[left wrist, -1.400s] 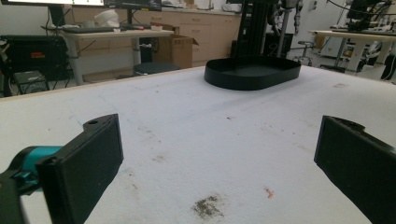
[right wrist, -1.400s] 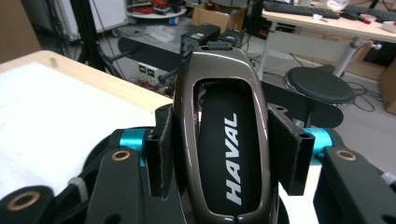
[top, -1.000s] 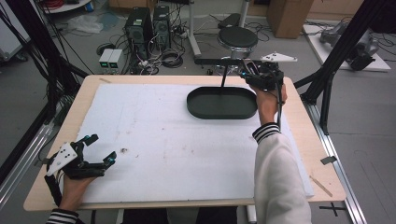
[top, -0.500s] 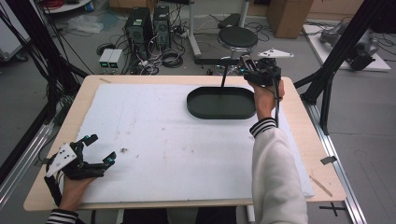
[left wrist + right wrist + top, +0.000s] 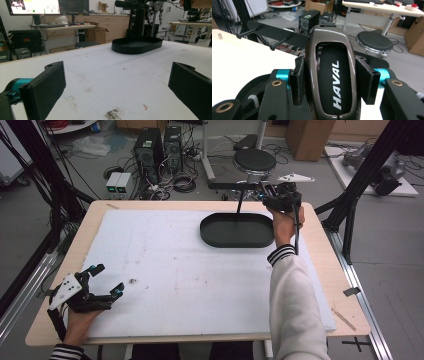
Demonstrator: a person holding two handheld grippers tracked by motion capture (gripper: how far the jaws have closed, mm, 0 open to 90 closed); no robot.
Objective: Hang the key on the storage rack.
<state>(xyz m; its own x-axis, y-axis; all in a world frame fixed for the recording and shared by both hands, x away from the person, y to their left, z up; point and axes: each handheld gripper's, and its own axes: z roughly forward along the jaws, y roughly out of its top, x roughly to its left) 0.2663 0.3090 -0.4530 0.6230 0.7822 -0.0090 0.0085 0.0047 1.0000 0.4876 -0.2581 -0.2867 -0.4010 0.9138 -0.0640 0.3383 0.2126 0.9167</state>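
The car key [image 5: 334, 82] sits tight between the right tongs [image 5: 272, 195], up past the bench [image 5: 320, 245] edge at about 1 o'clock. The black tray [image 5: 237, 231] lies just below them. The left tongs [image 5: 102, 285] rest wide and empty at 8 o'clock.

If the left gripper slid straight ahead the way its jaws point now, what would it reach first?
Judging by the left gripper view, the open left gripper points across bare white table covering toward the shallow black oval plastic tray. The tray looks like the first thing met, though it sits slightly right of centre, so depth is uncertain.
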